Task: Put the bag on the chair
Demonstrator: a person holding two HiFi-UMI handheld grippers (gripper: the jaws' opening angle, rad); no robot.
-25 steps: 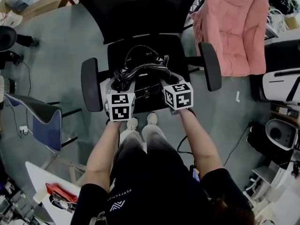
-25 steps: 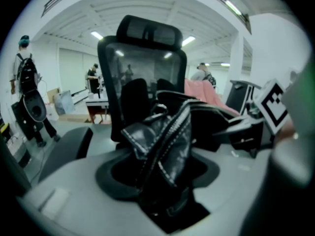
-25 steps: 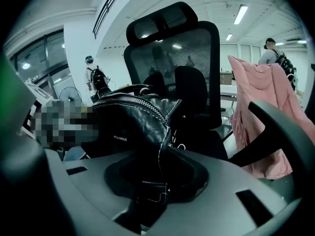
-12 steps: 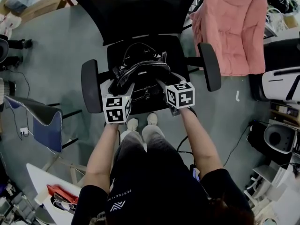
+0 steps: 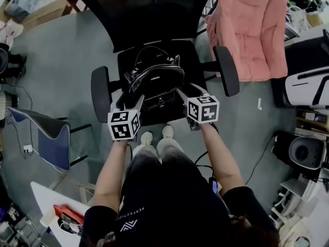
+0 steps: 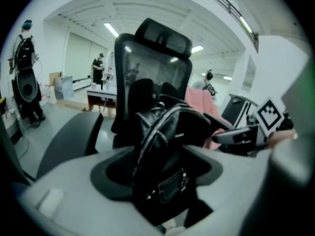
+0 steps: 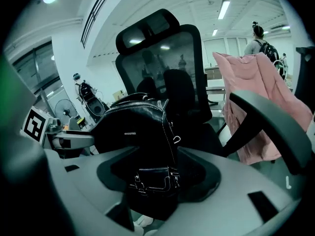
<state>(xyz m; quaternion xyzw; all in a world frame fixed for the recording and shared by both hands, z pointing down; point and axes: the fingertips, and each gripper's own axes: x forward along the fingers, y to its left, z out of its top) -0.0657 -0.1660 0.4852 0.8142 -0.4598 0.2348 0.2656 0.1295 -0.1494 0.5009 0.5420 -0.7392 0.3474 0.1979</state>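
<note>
I eased the left tongs and right tongs back, jaws just spreading, bag loose between them on the chair, its base hidden.

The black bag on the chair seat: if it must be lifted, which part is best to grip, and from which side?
Probably the thin looped handle arching over the top of the bag, nearest the backrest. Come from above and the front, because the armrests block both sides. The body is wide and soft, so a grip there would likely slip.
</note>
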